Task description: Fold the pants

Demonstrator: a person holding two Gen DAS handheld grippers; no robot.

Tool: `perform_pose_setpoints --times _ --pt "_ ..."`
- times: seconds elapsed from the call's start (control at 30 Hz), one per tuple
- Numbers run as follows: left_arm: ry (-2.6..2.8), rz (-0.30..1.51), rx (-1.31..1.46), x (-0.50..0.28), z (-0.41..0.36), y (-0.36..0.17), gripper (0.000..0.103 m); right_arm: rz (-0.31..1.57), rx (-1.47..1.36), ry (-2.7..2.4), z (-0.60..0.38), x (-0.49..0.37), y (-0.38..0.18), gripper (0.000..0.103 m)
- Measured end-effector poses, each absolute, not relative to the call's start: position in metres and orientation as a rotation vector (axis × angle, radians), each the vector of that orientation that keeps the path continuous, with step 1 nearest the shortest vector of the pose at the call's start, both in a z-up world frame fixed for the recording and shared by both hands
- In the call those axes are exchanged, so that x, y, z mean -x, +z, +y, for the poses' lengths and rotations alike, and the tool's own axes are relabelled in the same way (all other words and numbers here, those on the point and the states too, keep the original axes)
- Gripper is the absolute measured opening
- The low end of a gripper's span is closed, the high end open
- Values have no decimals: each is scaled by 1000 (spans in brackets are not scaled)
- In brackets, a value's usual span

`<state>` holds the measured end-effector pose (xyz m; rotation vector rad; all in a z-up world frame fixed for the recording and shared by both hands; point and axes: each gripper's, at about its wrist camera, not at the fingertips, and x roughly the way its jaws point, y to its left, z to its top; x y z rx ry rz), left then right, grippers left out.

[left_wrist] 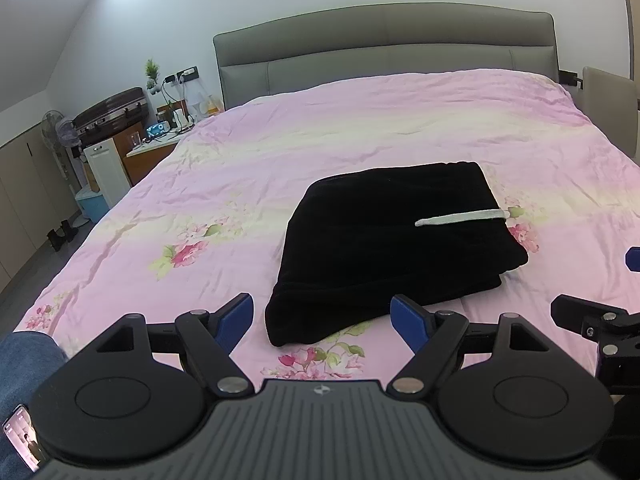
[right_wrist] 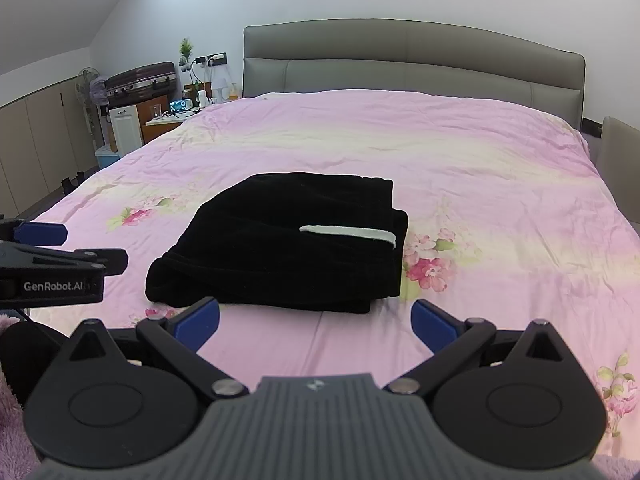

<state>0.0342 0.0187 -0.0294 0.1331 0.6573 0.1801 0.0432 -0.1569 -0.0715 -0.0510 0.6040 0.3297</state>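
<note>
We see the black pants [left_wrist: 394, 248] lying folded in a neat stack on the pink flowery bed [left_wrist: 280, 152], w/ a white stripe [left_wrist: 460, 217] on top. Our left claw [left_wrist: 322, 318] is wide open & holds nothing. Our right claw [right_wrist: 316, 320] is wide open too, also empty. Both hang just above the bed, near the stack's front edge but not touching it. The pants lie straight ahead of both claws. In the left view the stack sits a bit right of the middle; in the right view, a bit left. So it's between our 2 claws, about the same way off from each. Its long side runs away from us, toward the headboard [left_wrist: 384, 44]. We think the folding looks done, or nearly.
</note>
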Motion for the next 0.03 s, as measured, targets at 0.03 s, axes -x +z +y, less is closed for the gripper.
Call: perform_pose_setpoints --times 0.03 --pt "179 657 -133 -34 19 -29 91 605 51 328 -156 -44 -72 98"
